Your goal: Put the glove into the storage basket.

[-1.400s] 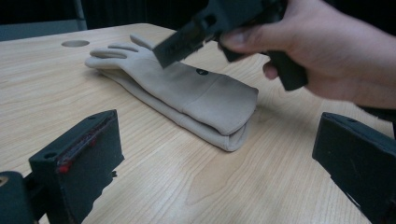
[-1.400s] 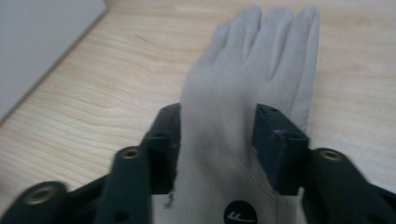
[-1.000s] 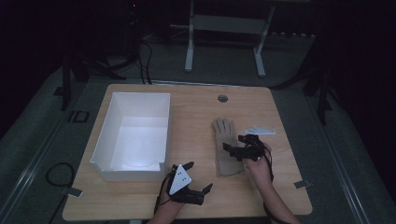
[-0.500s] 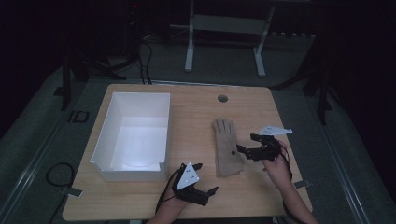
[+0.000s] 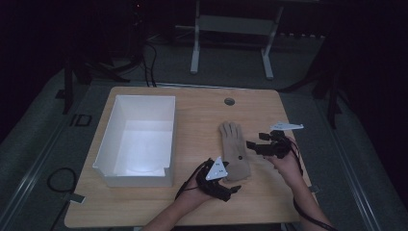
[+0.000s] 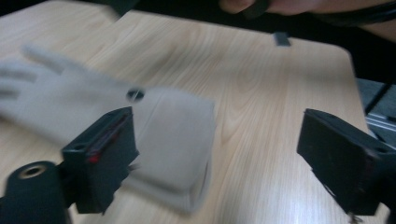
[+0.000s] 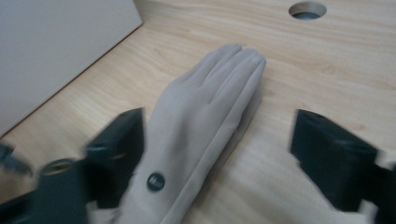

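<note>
A beige glove (image 5: 234, 149) lies flat on the wooden table (image 5: 159, 207), fingers toward the far edge, a small dark button (image 7: 156, 181) near its cuff. My left gripper (image 5: 235, 188) sits just before the cuff (image 6: 177, 140), which lies low in the gap by the left jaw. My right gripper (image 5: 251, 144) hovers at the glove's right side, jaws pointing left across the glove (image 7: 205, 107). Both grippers' jaws have just been closing but stand apart, and the pads press on nothing. The left gripper view is blurred.
A white open box (image 5: 139, 139) stands on the left half of the table. A round cable hole (image 5: 229, 101) sits near the far edge. Beyond the table stands a metal frame (image 5: 231, 24). Bare wood (image 5: 269, 202) lies along the near edge.
My left gripper has moved right and a little away from the near edge, up to the glove's cuff. My right gripper has shifted slightly right of the glove. The glove has stayed put.
</note>
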{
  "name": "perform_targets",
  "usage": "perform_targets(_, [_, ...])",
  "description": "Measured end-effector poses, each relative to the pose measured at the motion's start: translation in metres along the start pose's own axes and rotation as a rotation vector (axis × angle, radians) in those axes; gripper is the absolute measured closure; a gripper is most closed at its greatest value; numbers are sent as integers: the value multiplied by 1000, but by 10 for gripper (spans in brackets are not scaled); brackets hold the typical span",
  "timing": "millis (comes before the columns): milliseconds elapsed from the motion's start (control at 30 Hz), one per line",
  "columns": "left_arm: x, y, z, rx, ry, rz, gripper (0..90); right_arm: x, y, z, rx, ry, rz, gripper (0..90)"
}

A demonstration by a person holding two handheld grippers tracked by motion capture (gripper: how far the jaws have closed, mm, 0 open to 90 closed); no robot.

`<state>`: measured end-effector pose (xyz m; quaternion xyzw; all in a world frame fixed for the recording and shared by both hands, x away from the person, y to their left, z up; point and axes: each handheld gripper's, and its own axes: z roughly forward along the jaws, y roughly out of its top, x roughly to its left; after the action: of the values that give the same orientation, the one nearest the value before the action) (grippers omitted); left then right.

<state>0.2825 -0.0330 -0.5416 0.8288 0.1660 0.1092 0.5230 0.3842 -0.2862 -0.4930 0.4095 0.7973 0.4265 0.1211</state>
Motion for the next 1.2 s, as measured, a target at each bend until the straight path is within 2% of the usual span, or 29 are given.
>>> perform_targets(67, [2,4,6,11,-27,18,154,-3,4,6,-8,-1,13,311])
perform_targets(200, [3,5,15,75,-51,76,215,-4,15,19,2,4,22,356])
perform_targets(300, [5,0,18,125,-68,97,277,-4,22,29,17,12,28,405])
perform_targets(400, [9,-6,22,147,-80,61,335,-8,26,42,27,9,52,441])
perform_targets(500, [13,-9,25,151,-82,37,366,-15,27,54,35,24,105,443])
perform_targets(600, [17,-9,28,179,-93,46,382,-18,27,68,60,41,145,372])
perform_targets(667, [18,-10,30,197,-96,48,392,-19,25,76,75,25,165,372])
perform_targets(833, [22,-15,32,226,-92,24,497,-29,21,93,118,21,209,404])
perform_targets(933, [24,-16,31,216,-90,13,538,-29,20,100,142,17,202,391])
perform_targets(967, [25,-17,31,217,-92,6,549,-27,19,106,180,1,176,387])
perform_targets(1000, [25,-17,31,217,-92,6,554,-27,18,109,187,9,176,390])
perform_targets(1067, [25,-17,30,222,-89,5,556,-25,17,112,185,12,151,423])
perform_targets(1200, [26,-17,30,227,-95,6,561,-23,18,114,189,28,132,470])
